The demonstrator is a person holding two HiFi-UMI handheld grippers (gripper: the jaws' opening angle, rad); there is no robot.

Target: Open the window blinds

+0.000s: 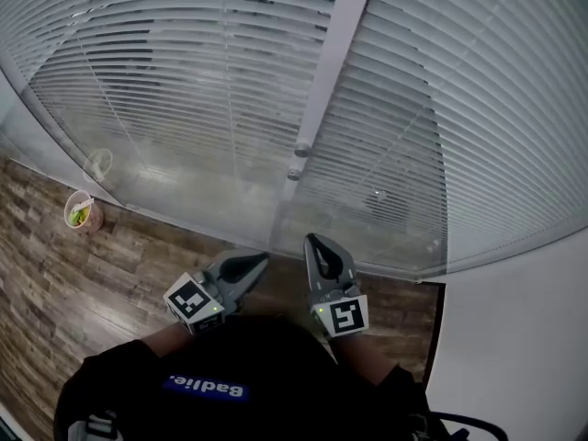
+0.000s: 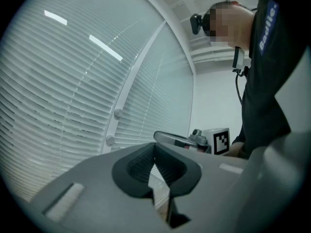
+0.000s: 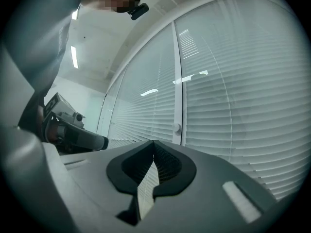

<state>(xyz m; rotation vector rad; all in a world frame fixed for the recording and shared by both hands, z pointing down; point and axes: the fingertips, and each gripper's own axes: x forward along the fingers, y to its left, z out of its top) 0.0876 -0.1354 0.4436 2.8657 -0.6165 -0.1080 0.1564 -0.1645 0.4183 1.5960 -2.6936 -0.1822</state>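
White slatted blinds (image 1: 184, 72) hang lowered over two window panes, their slats nearly flat against the glass. A white upright post (image 1: 335, 53) with two round knobs (image 1: 299, 161) divides the panes. My left gripper (image 1: 260, 260) and right gripper (image 1: 313, 242) are side by side low in the head view, pointing at the foot of the post and apart from the blinds. Both are shut with nothing between the jaws. The blinds (image 2: 58, 91) and knobs (image 2: 114, 126) show beyond the left gripper (image 2: 154, 147); the right gripper (image 3: 154, 143) faces the blinds (image 3: 243, 106).
A wood-pattern floor (image 1: 92, 274) runs under the window. A small cup (image 1: 81, 211) stands on it at the left, by the window base. A white wall (image 1: 514, 338) closes the right side. The person's dark sleeves fill the bottom of the head view.
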